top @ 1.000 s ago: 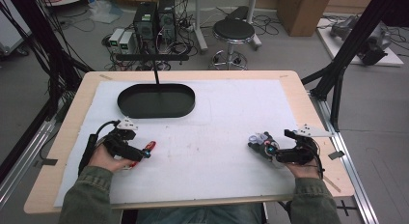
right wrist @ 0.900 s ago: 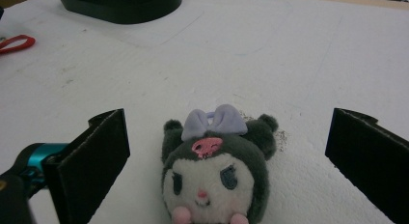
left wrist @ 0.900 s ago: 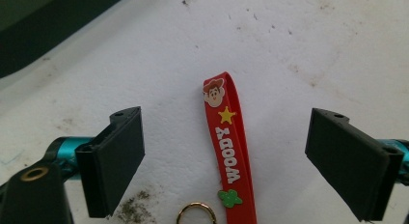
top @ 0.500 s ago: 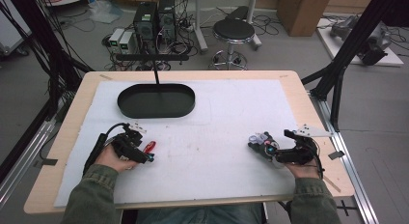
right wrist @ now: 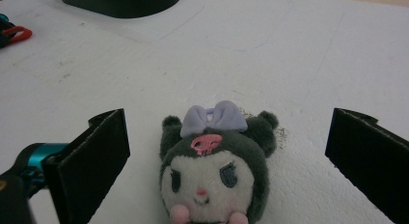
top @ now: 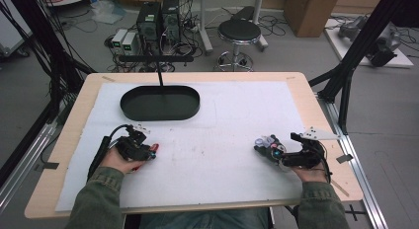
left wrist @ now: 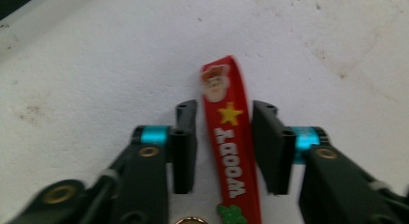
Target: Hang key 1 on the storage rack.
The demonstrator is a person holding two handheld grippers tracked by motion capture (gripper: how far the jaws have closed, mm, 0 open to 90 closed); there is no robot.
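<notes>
My left gripper (left wrist: 224,151) sits near the tabletop's left edge, jaws narrowly parted around a red strap (left wrist: 230,137) without touching it. My right gripper (right wrist: 226,156), near the right edge, is spread wide around a plush toy (right wrist: 215,166) lying on the white mat (top: 222,120).

You have two grippers on the table: one (top: 150,152) at lower left of the high view, one (top: 264,149) at lower right. One red strap (left wrist: 231,142), one plush toy (right wrist: 217,171), one black tray (top: 160,102) at upper centre. Behind the table: one stool (top: 239,29), one cardboard box (top: 309,12).
</notes>
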